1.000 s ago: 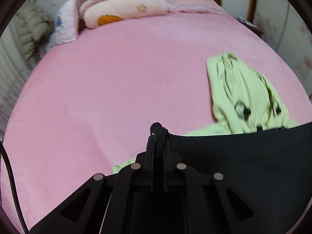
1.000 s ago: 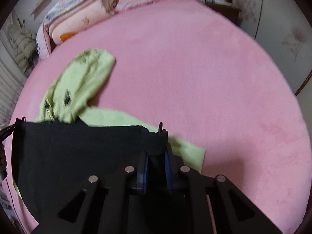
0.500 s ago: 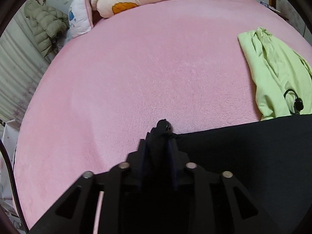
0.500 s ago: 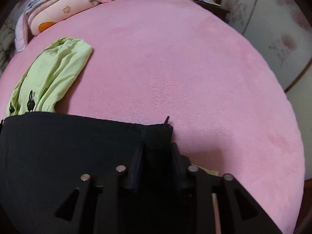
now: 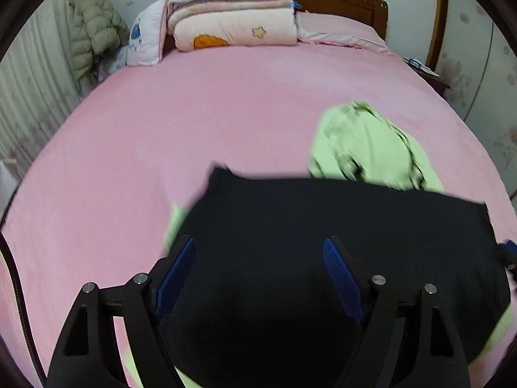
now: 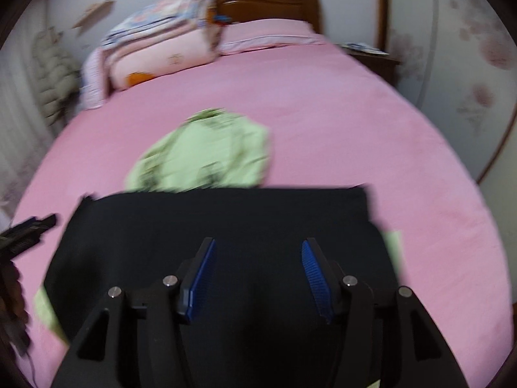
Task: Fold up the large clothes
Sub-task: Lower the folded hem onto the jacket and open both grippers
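A black garment [image 5: 323,226] lies flat on the pink bed [image 5: 194,123], partly over a light green garment [image 5: 365,142]. My left gripper [image 5: 260,245] is open and empty above the black garment's left part. In the right wrist view the black garment [image 6: 226,216] lies below my right gripper [image 6: 257,247], which is open and empty. The green garment [image 6: 210,155] shows beyond the black one, with green edges sticking out at both sides. The left gripper's tip [image 6: 29,226] shows at the left edge of the right wrist view.
Folded quilts [image 5: 232,16] and a pillow [image 5: 336,29] are stacked at the wooden headboard [image 5: 342,0]. A padded coat [image 5: 93,35] hangs at the left wall. A nightstand [image 6: 374,55] stands at the bed's far right.
Both grippers let go of the black garment's top corners and opened. The garment now lies flat on the bed over the green one. Both grippers have pulled back.
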`<state>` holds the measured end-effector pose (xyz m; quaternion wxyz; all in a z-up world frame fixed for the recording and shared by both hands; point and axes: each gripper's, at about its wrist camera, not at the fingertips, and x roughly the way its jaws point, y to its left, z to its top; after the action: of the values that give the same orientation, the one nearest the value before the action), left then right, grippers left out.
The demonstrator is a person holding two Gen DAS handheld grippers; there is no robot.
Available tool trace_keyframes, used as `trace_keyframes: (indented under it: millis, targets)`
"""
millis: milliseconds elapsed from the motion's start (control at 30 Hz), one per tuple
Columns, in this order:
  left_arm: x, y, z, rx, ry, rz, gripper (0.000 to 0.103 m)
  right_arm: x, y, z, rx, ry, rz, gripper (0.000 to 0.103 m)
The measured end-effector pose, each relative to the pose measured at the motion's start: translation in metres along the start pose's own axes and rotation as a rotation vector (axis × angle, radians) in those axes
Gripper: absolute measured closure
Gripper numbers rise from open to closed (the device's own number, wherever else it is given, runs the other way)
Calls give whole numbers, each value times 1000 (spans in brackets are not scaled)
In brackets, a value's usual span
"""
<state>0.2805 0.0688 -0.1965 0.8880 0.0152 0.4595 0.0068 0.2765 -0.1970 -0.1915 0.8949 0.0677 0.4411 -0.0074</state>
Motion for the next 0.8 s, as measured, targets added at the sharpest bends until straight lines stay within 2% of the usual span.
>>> trace_keyframes:
  millis: [67,133,200,233,333,367,467,533,600,667,733,800]
  targets:
    - [3,-10,-27,23,15,28,24,5,36,-19,-52,4,37,48]
    - [16,-15,-44,56,26,102,24,12,53,-27,-74,25,56,48]
    - [34,-9,-56,67,70,185,24,31,60,-37,-100,58,60,48]
    - [41,-2,-64,54,89,214,23,43,59,-44,-123,88,33,49]
    - [48,28,-77,8,96,241,20,66,30,-60,-142,156,-53,69]
    - [47,35,-81,5,88,241,20,67,13,-65,-134,162,-90,71]
    - [44,48,-92,51,66,298,17,51,-38,-77,-107,140,-224,71]
    - [42,58,-101,44,64,298,17,35,-85,-88,-53,146,-318,71]
    - [42,65,-104,33,61,295,16,24,-121,-97,-2,163,-375,69]
    - [40,68,-110,29,44,309,14,14,-150,-108,55,169,-387,55]
    - [43,71,-111,19,31,316,12,8,-163,-116,98,163,-358,54]
    - [45,71,-111,5,27,323,11,11,-158,-120,76,161,-380,54]
